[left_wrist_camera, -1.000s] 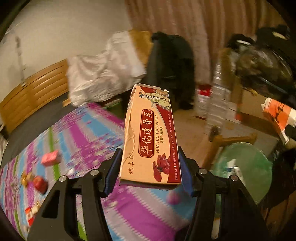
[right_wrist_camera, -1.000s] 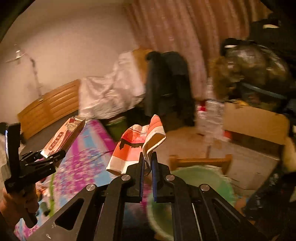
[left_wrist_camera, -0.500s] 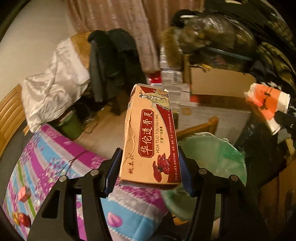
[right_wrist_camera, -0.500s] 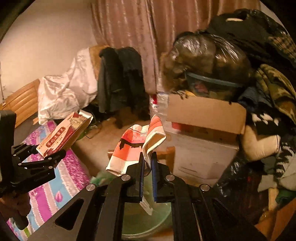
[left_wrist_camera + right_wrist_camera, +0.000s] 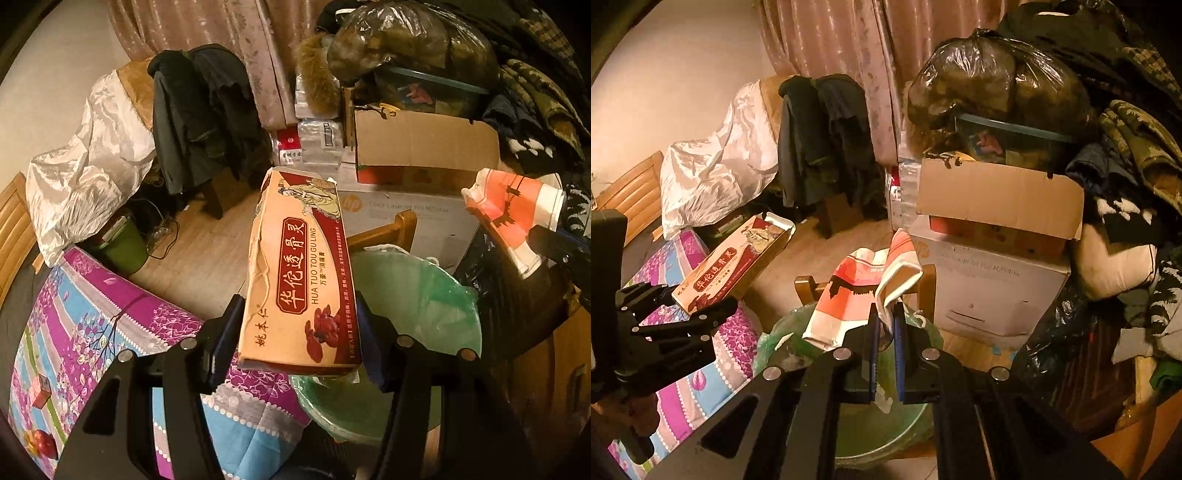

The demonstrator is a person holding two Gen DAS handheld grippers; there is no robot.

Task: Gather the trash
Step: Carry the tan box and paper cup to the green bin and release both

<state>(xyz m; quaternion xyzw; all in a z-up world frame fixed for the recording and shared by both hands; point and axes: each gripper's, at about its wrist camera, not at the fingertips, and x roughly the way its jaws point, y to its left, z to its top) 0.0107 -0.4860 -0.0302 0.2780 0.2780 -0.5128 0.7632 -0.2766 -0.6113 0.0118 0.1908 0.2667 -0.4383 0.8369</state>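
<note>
Left hand-held gripper clamps a long carton, right hand-held gripper pinches a crumpled wrapper; best released squarely over the green-lined bin.

"HUA TUO TOU GU LING" on carton

Both my wrist cameras look steeply down along my fingers, close above the green-lined bin; both share the HP printer box.

Glossy printed cardboard box, crumpled paper cup, thin green plastic bin liner.
</note>
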